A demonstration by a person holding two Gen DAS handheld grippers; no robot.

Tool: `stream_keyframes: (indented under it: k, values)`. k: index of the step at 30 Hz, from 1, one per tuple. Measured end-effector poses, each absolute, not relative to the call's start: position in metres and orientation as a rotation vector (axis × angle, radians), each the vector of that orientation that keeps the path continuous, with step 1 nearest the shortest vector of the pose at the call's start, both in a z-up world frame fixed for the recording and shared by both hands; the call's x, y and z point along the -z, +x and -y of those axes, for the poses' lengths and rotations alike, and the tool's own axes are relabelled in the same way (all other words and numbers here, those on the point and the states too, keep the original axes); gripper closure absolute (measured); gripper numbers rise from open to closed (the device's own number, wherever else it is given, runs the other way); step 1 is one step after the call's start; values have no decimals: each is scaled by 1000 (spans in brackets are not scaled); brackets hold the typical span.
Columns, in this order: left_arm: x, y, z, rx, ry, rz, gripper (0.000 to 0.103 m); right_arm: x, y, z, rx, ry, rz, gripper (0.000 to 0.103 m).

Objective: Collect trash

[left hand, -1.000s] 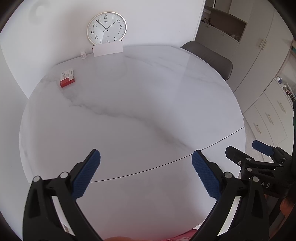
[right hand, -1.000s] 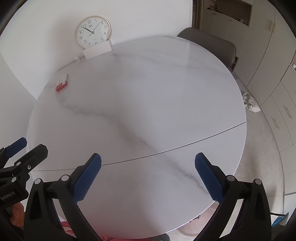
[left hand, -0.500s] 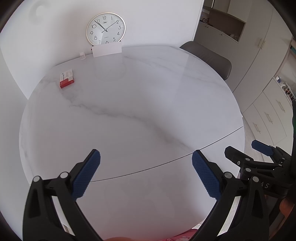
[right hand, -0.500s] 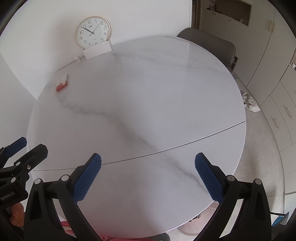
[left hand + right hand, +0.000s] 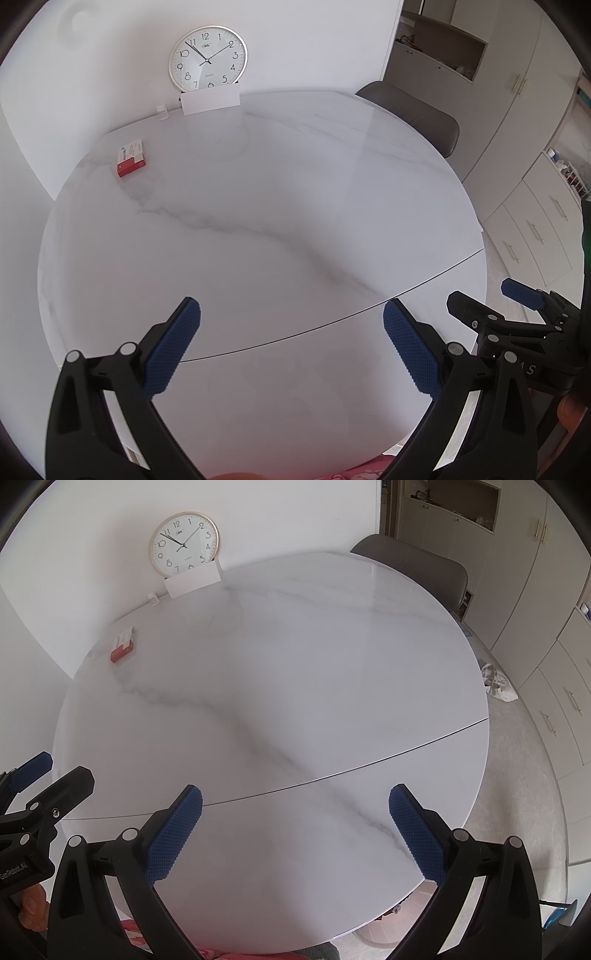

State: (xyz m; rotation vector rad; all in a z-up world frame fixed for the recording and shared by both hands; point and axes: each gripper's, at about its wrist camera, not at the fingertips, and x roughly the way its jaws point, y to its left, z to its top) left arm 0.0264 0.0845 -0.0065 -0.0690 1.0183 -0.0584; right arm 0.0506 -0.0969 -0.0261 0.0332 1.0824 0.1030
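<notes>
A small red and white box lies on the far left of the round white marble table; it also shows in the right wrist view. My left gripper is open and empty above the table's near edge. My right gripper is open and empty beside it, and also shows at the right of the left wrist view. The left gripper shows at the left edge of the right wrist view.
A wall clock and a white card stand at the table's far edge, with a tiny white bottle beside them. A grey chair is at the far right. Cabinets line the right. A crumpled white bag lies on the floor.
Both views have shifted very slightly. The grippers stay open and nothing on the table has moved.
</notes>
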Motion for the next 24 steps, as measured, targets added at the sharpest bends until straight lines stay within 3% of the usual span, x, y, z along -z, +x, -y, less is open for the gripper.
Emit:
stream_keyframes:
  k: [24]
  values:
    - [7, 27, -84, 70, -62, -1020, 8, 27, 49, 99, -98, 32, -1084, 3]
